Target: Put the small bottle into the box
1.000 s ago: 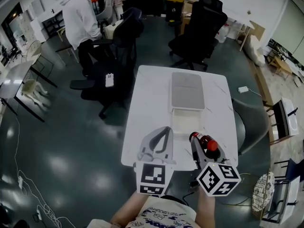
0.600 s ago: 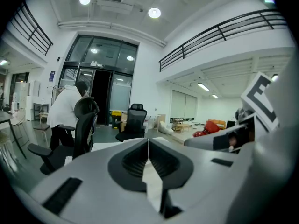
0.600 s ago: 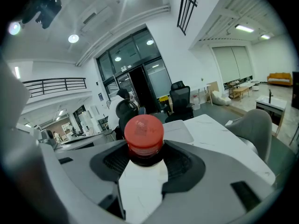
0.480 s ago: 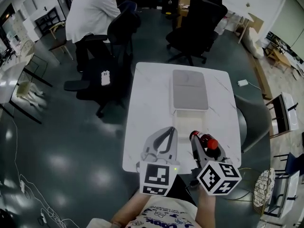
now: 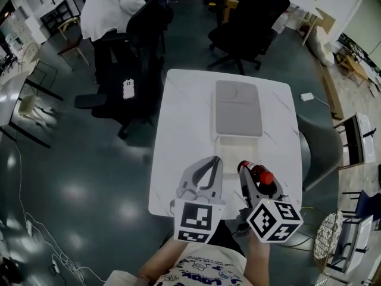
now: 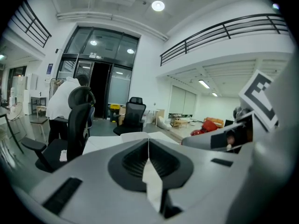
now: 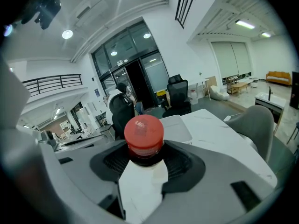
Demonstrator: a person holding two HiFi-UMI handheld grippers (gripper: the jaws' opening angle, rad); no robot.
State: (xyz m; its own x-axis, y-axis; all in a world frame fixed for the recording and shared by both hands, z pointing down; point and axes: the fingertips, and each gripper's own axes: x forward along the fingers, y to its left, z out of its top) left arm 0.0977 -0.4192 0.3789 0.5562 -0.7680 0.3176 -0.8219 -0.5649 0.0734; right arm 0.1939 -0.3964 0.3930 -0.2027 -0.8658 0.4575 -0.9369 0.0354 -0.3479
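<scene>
A small dark bottle with a red cap (image 5: 257,176) is held over the near right part of the white table (image 5: 178,142), with my right gripper (image 5: 255,180) shut on it. In the right gripper view the red cap (image 7: 144,132) stands out between the jaws of the right gripper (image 7: 142,164). Just beyond it lies the shallow white box (image 5: 229,152), its grey lid (image 5: 237,108) folded open behind it. My left gripper (image 5: 212,161) hovers to the bottle's left, shut and empty. The left gripper (image 6: 148,143) shows its jaws closed together in its own view.
Black office chairs (image 5: 253,16) stand beyond the table's far end, and a person in a white top (image 5: 110,11) stands at the far left. A grey chair (image 5: 318,154) is by the table's right edge. A wire basket (image 5: 327,241) sits on the floor at the right.
Both grippers keep their places, with the bottle still in the right one. The person in white has shifted toward the picture's top as the head view moved.
</scene>
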